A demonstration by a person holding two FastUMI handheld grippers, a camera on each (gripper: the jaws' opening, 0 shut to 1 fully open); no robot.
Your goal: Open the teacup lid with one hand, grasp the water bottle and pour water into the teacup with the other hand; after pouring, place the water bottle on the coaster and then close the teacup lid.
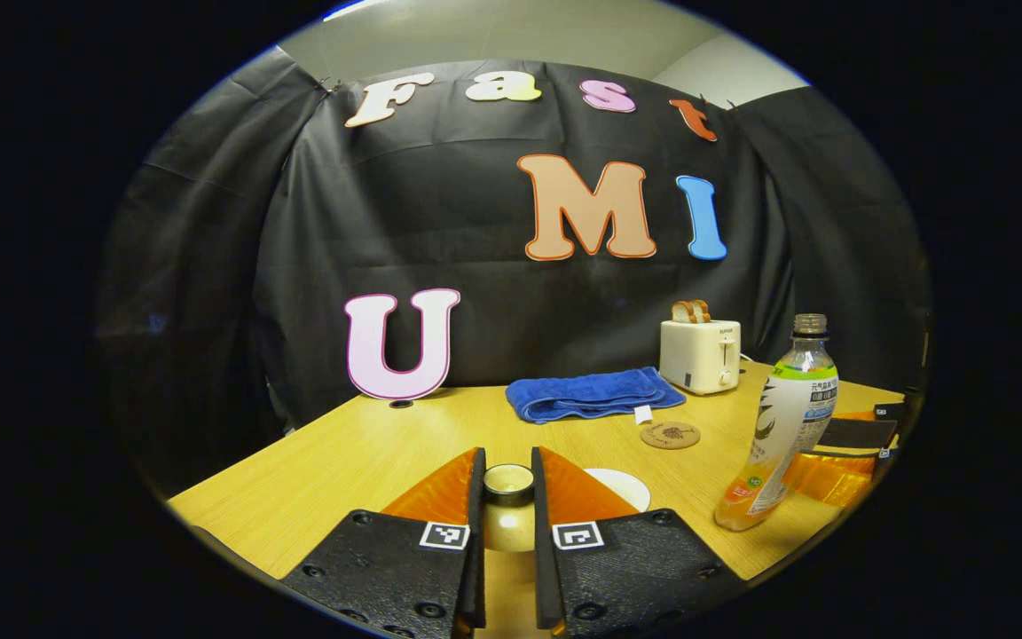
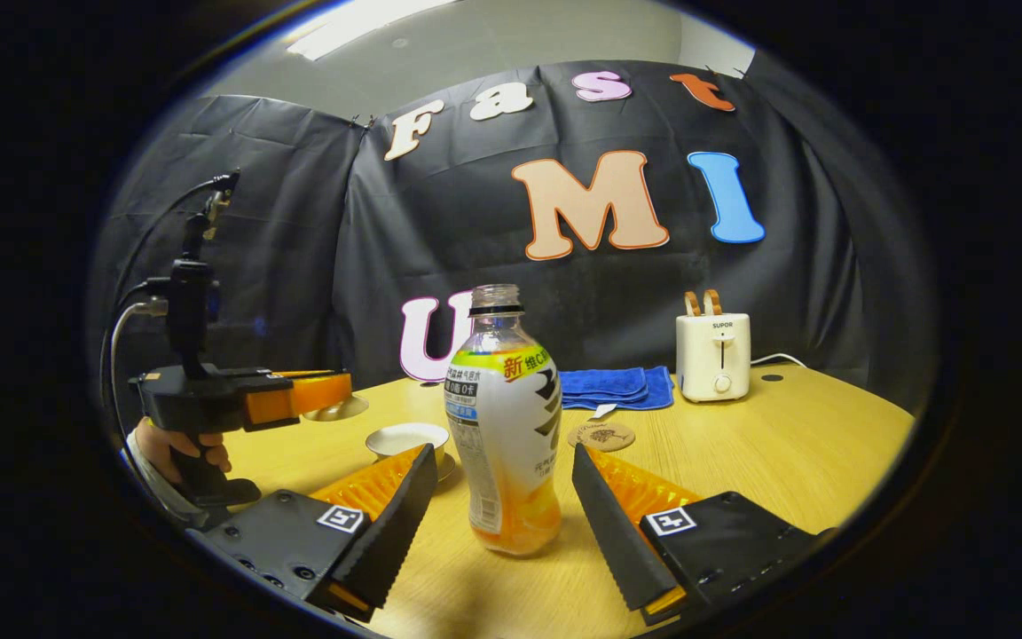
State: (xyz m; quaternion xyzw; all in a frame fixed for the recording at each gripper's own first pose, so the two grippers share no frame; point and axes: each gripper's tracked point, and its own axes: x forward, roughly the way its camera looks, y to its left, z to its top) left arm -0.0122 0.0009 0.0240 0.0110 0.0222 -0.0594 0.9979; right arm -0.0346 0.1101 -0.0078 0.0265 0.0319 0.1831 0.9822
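My left gripper (image 1: 508, 463) is shut on the round knob of the beige teacup lid (image 1: 508, 519) and holds it up off the cup. In the right gripper view, the left gripper (image 2: 298, 392) is held by a hand at the left, with the lid (image 2: 334, 410) under its orange fingers. Just to its right, the uncovered white teacup (image 2: 406, 439) sits on its saucer. The water bottle (image 2: 507, 426) stands upright, uncapped, between the spread fingers of my right gripper (image 2: 502, 454), which is open. The round wooden coaster (image 2: 601, 436) lies behind the bottle.
A folded blue towel (image 2: 617, 386) and a white toaster (image 2: 713, 355) holding bread stand at the back of the wooden table (image 2: 813, 444). In the left gripper view, the bottle (image 1: 782, 435) and the right gripper (image 1: 839, 466) are at the right, and the coaster (image 1: 670, 435) is mid-table.
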